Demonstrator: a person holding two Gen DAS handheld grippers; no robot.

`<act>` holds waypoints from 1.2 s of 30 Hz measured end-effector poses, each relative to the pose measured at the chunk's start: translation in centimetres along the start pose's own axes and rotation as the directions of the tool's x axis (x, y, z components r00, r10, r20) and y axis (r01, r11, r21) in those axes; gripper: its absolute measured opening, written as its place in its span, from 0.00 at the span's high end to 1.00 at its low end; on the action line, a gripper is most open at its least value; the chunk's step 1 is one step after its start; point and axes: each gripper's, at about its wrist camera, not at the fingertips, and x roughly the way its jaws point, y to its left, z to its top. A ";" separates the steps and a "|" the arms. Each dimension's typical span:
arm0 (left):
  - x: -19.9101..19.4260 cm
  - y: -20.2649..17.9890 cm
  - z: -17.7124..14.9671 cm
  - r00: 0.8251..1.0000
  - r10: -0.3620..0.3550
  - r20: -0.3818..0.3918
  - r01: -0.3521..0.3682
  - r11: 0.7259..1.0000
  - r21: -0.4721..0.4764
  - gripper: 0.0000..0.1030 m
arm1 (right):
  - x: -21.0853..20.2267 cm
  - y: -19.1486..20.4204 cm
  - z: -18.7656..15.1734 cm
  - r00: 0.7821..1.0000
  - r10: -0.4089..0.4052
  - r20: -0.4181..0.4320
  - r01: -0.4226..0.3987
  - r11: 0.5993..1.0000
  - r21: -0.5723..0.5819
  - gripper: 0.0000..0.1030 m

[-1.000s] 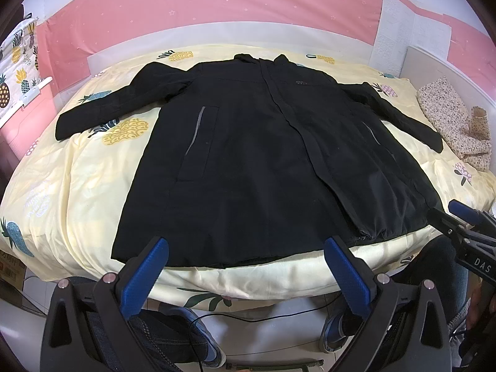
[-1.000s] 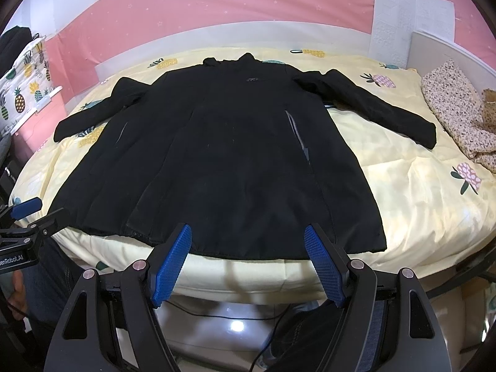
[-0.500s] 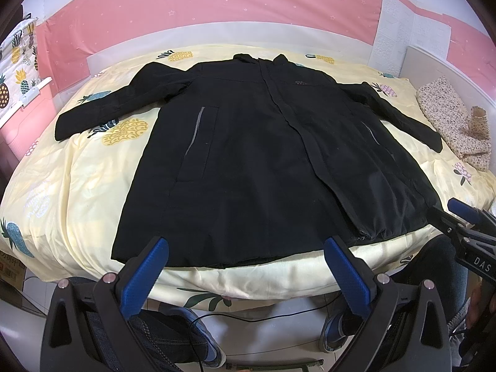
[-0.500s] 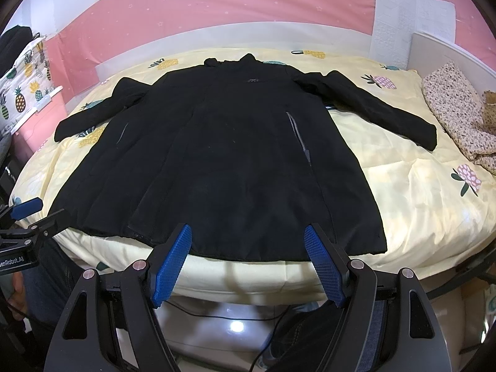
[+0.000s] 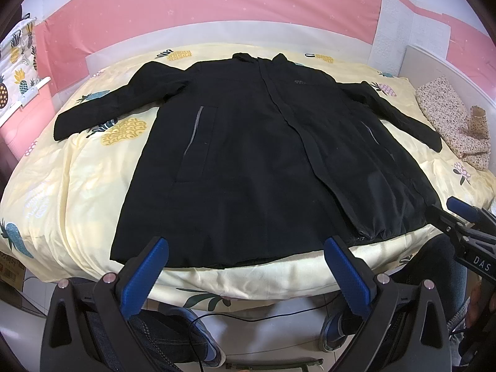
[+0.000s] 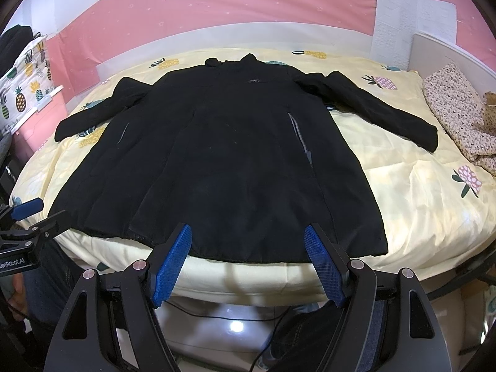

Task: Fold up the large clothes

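Observation:
A long black coat (image 5: 248,161) lies flat and front-up on the bed, collar far, hem near, both sleeves spread out to the sides. It also fills the right wrist view (image 6: 223,161). My left gripper (image 5: 246,248) is open and empty, hovering just short of the hem's left half. My right gripper (image 6: 248,238) is open and empty, just short of the hem's right half. The right gripper (image 5: 465,217) shows at the right edge of the left wrist view, and the left gripper (image 6: 28,214) shows at the left edge of the right wrist view.
The bed has a yellow pineapple-print sheet (image 5: 77,186) and stands against a pink wall (image 5: 217,6). A floral cloth pile (image 5: 449,124) lies at the bed's far right, also in the right wrist view (image 6: 458,114). A person's legs and shoes (image 5: 192,341) and a cable are on the floor below.

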 end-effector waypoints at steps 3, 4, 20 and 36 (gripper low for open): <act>0.0 0.0 0.0 1.000 -0.001 -0.001 0.001 1.000 0.000 0.01 | 0.0 0.0 0.0 1.000 0.000 0.000 0.000 1.000 0.001 0.27; 0.0 -0.1 -0.1 1.000 -0.002 -0.001 0.002 1.000 -0.001 0.01 | 0.1 0.0 0.0 1.000 0.001 0.001 -0.001 1.000 0.001 0.27; 1.9 0.8 0.7 1.000 0.005 -0.015 -0.006 1.000 -0.009 0.01 | 2.0 0.3 1.5 1.000 0.025 0.001 -0.025 1.000 -0.009 0.27; 6.2 5.7 5.5 0.998 0.062 0.006 -0.062 0.997 -0.036 0.01 | 6.6 2.5 6.6 0.995 0.097 0.021 -0.096 0.994 -0.053 0.27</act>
